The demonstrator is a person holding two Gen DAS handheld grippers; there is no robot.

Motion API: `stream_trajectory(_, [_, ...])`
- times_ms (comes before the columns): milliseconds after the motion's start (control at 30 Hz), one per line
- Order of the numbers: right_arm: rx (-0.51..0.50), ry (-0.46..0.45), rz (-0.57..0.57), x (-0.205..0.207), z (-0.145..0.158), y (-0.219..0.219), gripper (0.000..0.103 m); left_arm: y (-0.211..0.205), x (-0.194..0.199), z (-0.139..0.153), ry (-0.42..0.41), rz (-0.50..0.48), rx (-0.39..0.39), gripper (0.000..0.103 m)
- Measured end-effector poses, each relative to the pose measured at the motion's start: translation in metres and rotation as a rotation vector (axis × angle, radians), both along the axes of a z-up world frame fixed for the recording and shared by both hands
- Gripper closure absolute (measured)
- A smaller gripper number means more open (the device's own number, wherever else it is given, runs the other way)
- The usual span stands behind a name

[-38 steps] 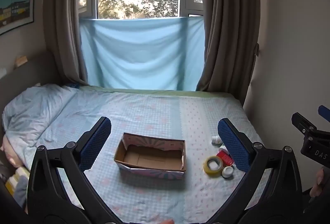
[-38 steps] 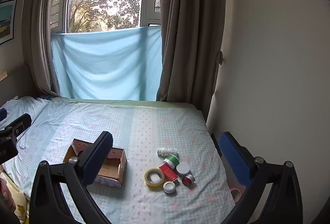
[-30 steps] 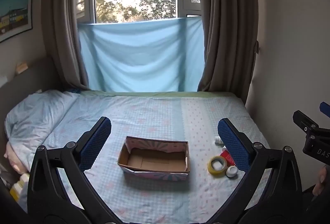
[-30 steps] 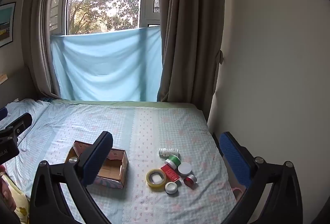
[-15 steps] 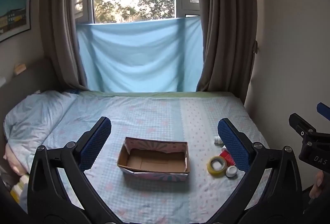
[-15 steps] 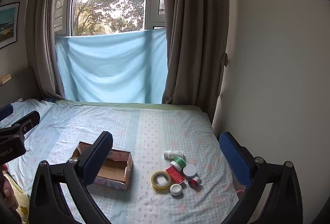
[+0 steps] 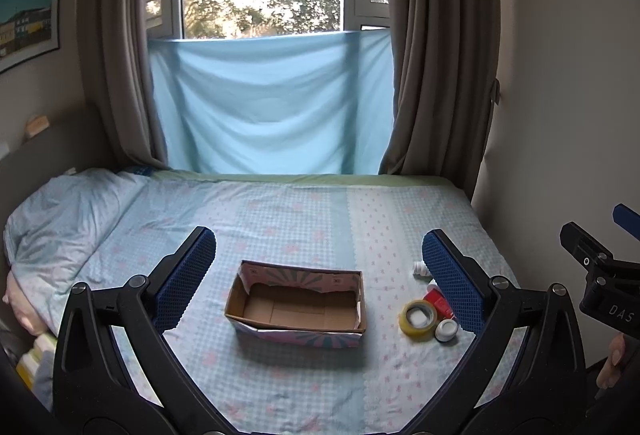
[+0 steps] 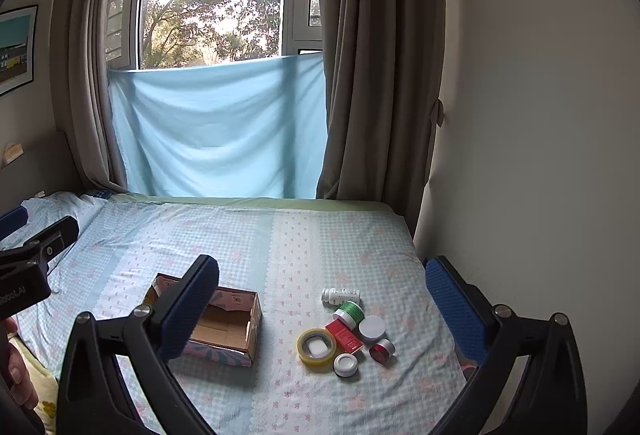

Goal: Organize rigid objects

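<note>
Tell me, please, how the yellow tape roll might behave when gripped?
The yellow ring-shaped tape roll lies flat, so it probably won't roll. Its hollow ring looks stiff and light. The soft checked bedsheet may yield under a downward press.

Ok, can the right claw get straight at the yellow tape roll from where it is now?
Probably yes: the right claw is open and above the bed, and the yellow tape roll lies uncovered, with nothing between them.
</note>
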State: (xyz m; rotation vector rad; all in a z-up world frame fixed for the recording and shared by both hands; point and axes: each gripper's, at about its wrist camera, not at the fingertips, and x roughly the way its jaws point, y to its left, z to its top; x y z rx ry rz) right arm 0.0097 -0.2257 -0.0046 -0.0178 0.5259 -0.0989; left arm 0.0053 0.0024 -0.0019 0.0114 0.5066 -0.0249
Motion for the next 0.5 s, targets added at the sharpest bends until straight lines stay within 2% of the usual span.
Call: stream_trajectory(500, [-0.003, 0.003, -0.007, -0.0059, 0.0018, 0.0034, 0.000, 0.0023, -0.0022, 0.0007, 0.005, 0.000, -0.011, 0.001])
